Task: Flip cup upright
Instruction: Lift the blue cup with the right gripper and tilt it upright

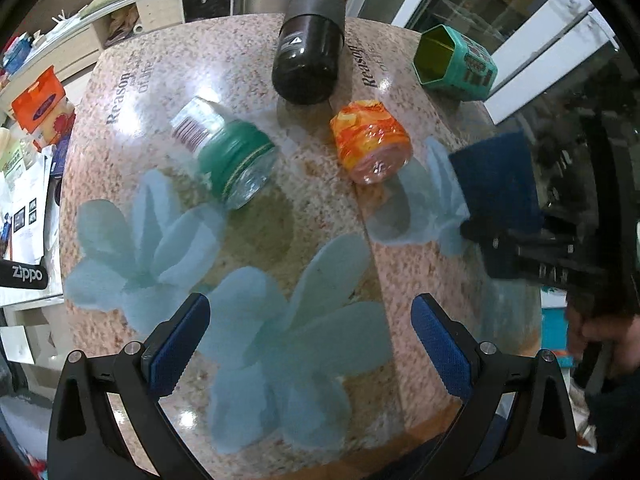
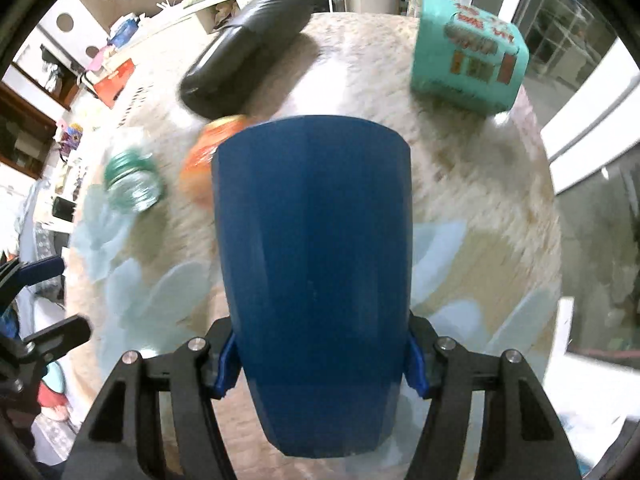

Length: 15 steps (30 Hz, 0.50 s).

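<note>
My right tool (image 2: 320, 360) grips the blue cup (image 2: 312, 264), filling the frame's centre above the counter (image 2: 480, 184); left tool (image 1: 310, 344) hangs spread and empty. Risk, I'd say: the smooth cup twisting between the pads as I turn it. Orange jar (image 2: 206, 160) and black bottle (image 2: 244, 52) lie close, upper left.

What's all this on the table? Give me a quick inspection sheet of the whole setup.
Surface: table under a speckled cloth with pale blue flowers.
Job's things: blue cup, clamped in the right gripper.
Clutter: black canister, teal tin, orange jar, green-labelled glass jar, all lying tipped over.
Grippers: left gripper open, empty.
Cables: nothing seen.
Surroundings: shelves, papers, glass doors.
</note>
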### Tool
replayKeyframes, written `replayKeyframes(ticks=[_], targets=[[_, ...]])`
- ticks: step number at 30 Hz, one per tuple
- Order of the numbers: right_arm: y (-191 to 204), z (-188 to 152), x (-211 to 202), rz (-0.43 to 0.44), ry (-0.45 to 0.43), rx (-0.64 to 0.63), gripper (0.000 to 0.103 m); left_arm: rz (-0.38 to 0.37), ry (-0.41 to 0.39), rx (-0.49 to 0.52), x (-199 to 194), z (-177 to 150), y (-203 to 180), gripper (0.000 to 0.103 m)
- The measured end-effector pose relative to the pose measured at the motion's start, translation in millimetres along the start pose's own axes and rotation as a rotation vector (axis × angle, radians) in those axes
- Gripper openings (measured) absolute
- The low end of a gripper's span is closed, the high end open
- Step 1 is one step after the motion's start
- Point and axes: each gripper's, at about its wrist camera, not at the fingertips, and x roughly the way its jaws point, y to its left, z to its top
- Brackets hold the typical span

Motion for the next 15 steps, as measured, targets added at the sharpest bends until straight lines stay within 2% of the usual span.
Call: replayKeyframes(ticks=[8, 9, 15], targets=[[55, -45, 33, 0.016, 0.034, 0.063, 0.062, -0.056, 0.029, 0.029, 2, -22, 25, 0.101], [56, -37, 38, 0.013, 0.04, 0.064, 0.062, -0.059, 0.032, 0.034, 3, -24, 28, 0.101], [64, -45, 55, -0.005, 0.071, 0.103, 0.062, -0.062, 0.057, 0.085, 12, -34, 33, 0.101]])
